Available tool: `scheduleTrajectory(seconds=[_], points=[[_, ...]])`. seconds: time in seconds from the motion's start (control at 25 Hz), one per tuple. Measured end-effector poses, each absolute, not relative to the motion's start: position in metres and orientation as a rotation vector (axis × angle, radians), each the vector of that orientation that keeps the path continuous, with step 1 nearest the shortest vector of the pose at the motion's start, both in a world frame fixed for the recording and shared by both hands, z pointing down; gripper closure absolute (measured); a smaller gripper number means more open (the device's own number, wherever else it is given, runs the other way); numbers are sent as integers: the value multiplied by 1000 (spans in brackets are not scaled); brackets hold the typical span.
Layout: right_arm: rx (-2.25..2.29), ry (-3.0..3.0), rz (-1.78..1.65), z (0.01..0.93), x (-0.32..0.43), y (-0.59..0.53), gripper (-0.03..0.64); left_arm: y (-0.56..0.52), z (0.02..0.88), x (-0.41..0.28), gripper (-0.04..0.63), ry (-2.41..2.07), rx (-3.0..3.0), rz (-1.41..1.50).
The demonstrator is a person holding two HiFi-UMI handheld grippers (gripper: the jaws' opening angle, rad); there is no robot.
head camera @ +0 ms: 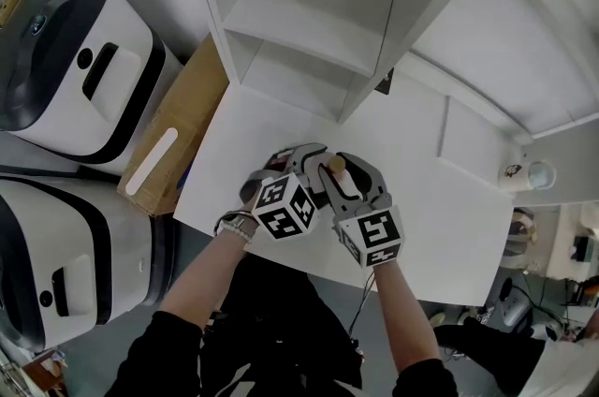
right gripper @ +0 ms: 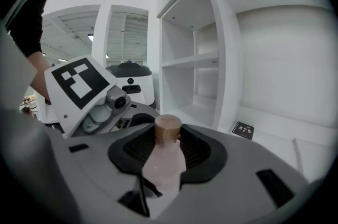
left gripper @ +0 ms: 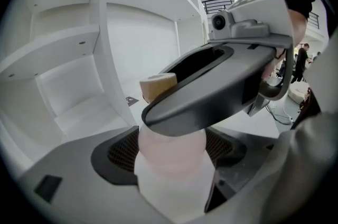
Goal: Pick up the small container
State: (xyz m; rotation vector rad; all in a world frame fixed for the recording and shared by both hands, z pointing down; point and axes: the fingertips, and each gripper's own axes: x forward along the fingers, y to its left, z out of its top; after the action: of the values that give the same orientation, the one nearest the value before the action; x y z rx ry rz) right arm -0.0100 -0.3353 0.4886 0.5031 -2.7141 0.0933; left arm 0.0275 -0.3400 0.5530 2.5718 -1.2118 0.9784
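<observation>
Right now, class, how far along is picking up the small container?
Done: the approach. The right gripper and the left gripper are both at the small pale-pink bottle with a tan cap. In hand: each gripper's jaws are closed on it. Left: the lift; whether it is clear of the white table cannot be told.

The bottle (right gripper: 163, 165) is pale milky pink with a tan cap (right gripper: 168, 128). The left claw (head camera: 301, 157) and right claw (head camera: 348, 172) are grey with black ribbed pads. Their cubes (head camera: 285, 206) are white with black square markers. The table (head camera: 440, 198) and the shelf unit (head camera: 309, 11) behind it are plain white. Left of the table, a cardboard box (head camera: 173, 138) is brown with a white strip, and two machines (head camera: 84, 58) are white with black bands.
</observation>
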Motion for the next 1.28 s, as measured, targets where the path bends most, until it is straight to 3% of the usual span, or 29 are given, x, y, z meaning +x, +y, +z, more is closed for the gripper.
scheduleTrajectory(seconds=[1.28], points=[[464, -2912, -163, 300, 9, -243, 474, -260, 369, 44, 212, -1398, 2686, 982]])
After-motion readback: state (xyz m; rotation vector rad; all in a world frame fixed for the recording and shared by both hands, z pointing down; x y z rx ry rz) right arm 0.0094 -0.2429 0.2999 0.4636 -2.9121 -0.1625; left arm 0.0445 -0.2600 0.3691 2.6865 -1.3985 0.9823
